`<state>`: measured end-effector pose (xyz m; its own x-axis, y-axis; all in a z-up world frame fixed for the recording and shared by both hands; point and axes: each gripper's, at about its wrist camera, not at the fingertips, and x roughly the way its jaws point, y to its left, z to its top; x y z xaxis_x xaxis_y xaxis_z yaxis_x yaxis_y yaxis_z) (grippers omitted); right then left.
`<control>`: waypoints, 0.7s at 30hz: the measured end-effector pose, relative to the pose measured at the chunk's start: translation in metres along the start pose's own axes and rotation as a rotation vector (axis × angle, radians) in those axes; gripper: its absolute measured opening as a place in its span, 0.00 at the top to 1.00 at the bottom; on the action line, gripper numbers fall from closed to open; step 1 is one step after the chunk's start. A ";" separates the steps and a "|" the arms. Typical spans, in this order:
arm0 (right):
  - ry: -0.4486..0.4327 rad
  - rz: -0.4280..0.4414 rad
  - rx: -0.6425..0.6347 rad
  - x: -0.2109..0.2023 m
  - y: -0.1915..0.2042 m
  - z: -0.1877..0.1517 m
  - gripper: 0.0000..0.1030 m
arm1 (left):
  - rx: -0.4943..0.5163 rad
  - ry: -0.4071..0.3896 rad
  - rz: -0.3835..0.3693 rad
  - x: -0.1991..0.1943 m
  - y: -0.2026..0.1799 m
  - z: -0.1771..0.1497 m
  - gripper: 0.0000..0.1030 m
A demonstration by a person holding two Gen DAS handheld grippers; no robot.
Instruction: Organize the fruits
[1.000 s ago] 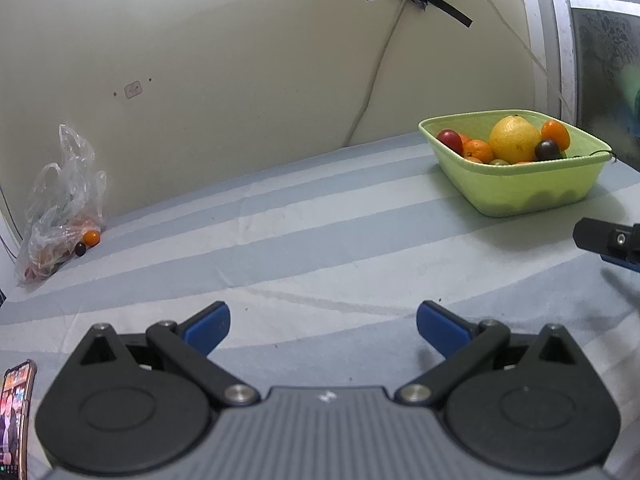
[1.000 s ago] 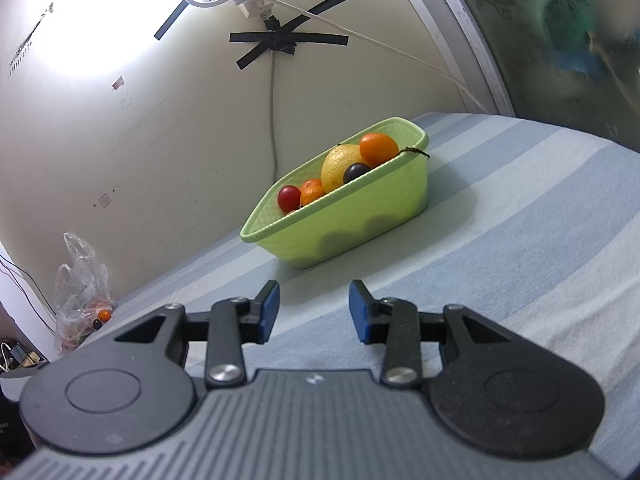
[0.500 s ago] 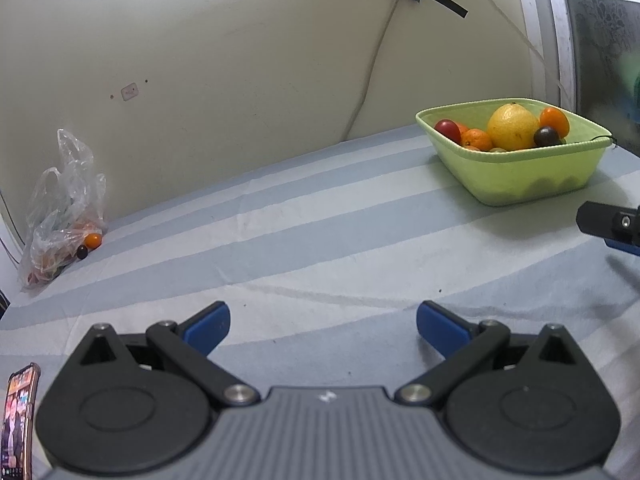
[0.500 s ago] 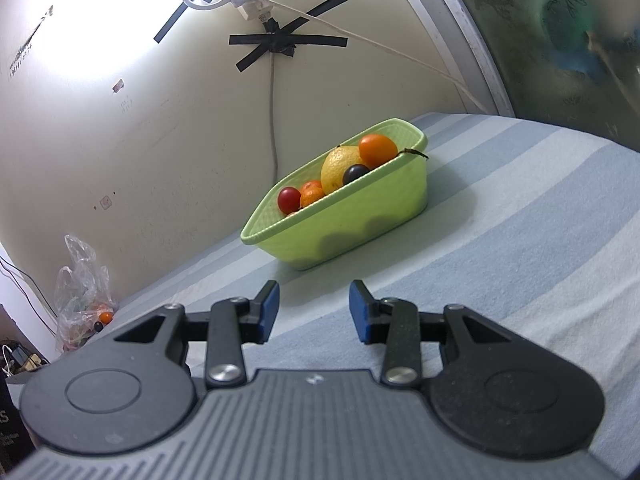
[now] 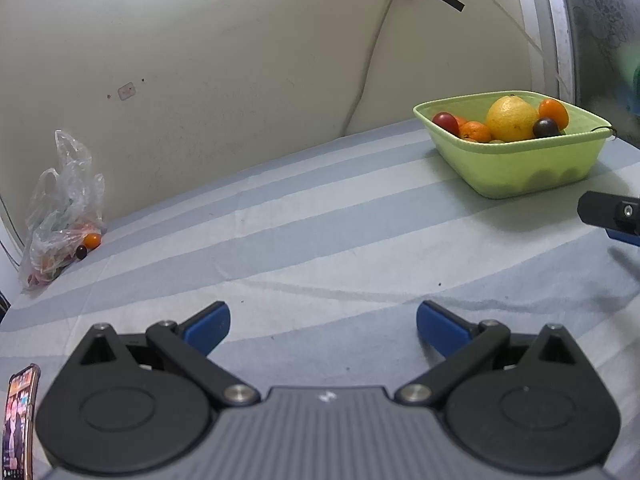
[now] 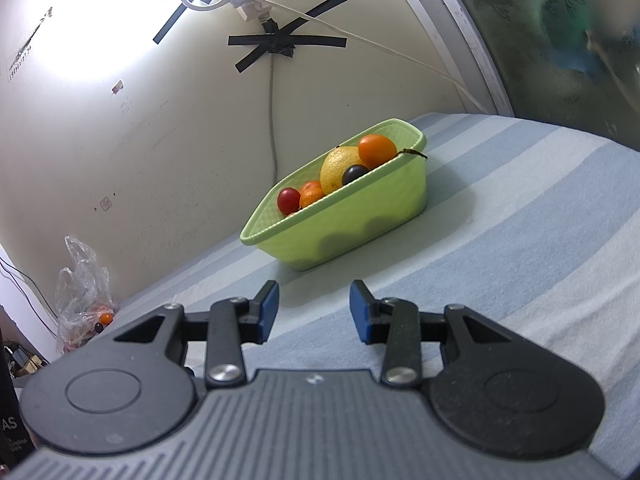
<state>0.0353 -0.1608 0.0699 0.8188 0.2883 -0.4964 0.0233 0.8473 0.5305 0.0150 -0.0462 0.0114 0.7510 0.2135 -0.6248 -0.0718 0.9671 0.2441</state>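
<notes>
Left wrist view: the left hand-held gripper point(image 5: 323, 320) is released wide, the right hand-held gripper point(image 6: 314, 310) half-released, both empty (seemingly waiting); fruits point(image 6: 344, 170) sit collected in the green basket point(image 6: 360, 224) on the bed point(image 5: 320, 240).

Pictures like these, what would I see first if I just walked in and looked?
Probably the light green basket on the striped cloth near the wall, piled with fruit: a big yellow one, oranges and small dark ones. Next, the crinkly plastic bag far off to the left against the wall, with a small orange fruit beside it. Both the left gripper and the right gripper are open and empty.
</notes>
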 end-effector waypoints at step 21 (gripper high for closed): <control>0.000 0.002 0.002 -0.001 -0.001 0.000 0.58 | 0.007 0.002 -0.008 -0.001 -0.002 -0.001 0.00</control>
<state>0.0347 -0.1617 0.0698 0.8189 0.2899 -0.4953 0.0226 0.8461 0.5326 0.0141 -0.0482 0.0104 0.7504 0.2064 -0.6280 -0.0617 0.9678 0.2442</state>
